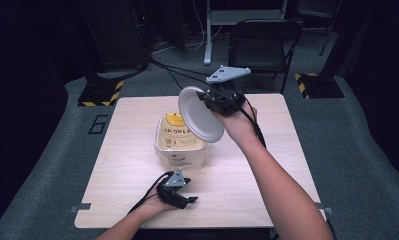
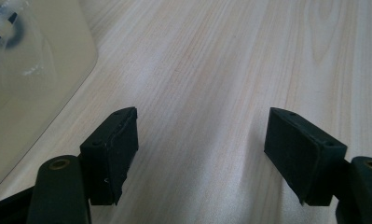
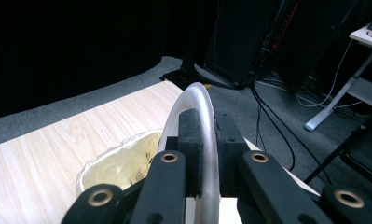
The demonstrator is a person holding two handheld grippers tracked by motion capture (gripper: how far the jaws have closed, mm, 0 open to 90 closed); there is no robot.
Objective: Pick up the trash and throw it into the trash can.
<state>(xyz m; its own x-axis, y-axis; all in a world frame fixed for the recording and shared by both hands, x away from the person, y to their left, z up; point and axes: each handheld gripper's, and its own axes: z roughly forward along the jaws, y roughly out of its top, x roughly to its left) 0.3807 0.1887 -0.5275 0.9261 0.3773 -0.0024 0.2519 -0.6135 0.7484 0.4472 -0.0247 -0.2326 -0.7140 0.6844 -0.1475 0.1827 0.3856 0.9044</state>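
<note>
The round white lid (image 1: 200, 120) is up in the air above the tabletop (image 1: 267, 165), tilted nearly on edge over the back right corner of the clear plastic tub (image 1: 183, 142). The right tongs (image 1: 213, 99) have it by the rim. In the right gripper view the two black jaws are clenched on that pale rim (image 3: 203, 140), one on each face, so the lid stands edge-on between them. A grip at the rim, I think, leaves the broad face free and lets the wrist swing the lid like a flap. I cannot tell if it is coming off or going on.

The tub sits near the middle of the tabletop, its mouth uncovered. Something pale and papery with dark lettering lies inside, and there is a yellow round patch at the far end. In the right gripper view the tub (image 3: 120, 165) is below and to the left of the lid, and its rim looks crinkled and translucent.

The left tongs (image 1: 179, 192) rest low at the near edge of the tabletop, just in front of the tub but apart from it. Their jaws are spread wide with nothing between them but bare wood (image 2: 211, 93). A corner of the tub (image 2: 30, 79) shows off to one side. My guess is that the left hand is parked there to be ready to steady the tub if it shifts.
</note>
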